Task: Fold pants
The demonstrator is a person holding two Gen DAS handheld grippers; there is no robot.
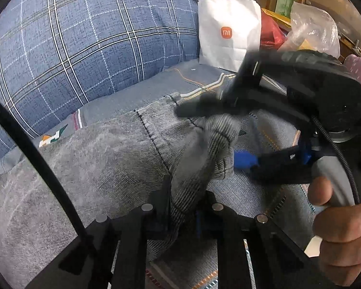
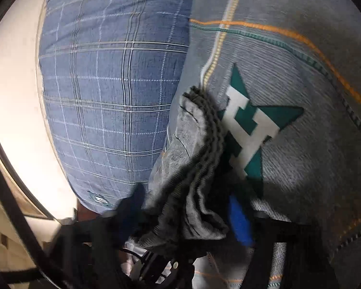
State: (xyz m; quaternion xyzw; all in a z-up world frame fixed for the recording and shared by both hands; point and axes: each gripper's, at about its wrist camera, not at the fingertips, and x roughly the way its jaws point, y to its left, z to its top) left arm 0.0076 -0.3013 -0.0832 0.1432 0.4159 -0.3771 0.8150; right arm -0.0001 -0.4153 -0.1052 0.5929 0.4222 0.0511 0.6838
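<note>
pillow [image 1: 79, 38]: blue plaid, upper left of left wrist view, resting on bed sheet [image 1: 137, 91].
pants [image 1: 103, 159]: grey, spread across sheet, centre-left to middle of frame; one edge bunched and lifted.
left tool [image 1: 180, 207]: bottom centre, fingers clamped on a pants fold.
paper bag [image 1: 228, 33]: white, orange logo, top centre, behind sheet.
right tool [image 1: 231, 139]: centre-right, gripping bunched pants edge, blue pad showing; right wrist view shows the cloth pinched between its fingers.
hand [image 1: 341, 226]: lower right, on handle.
</note>
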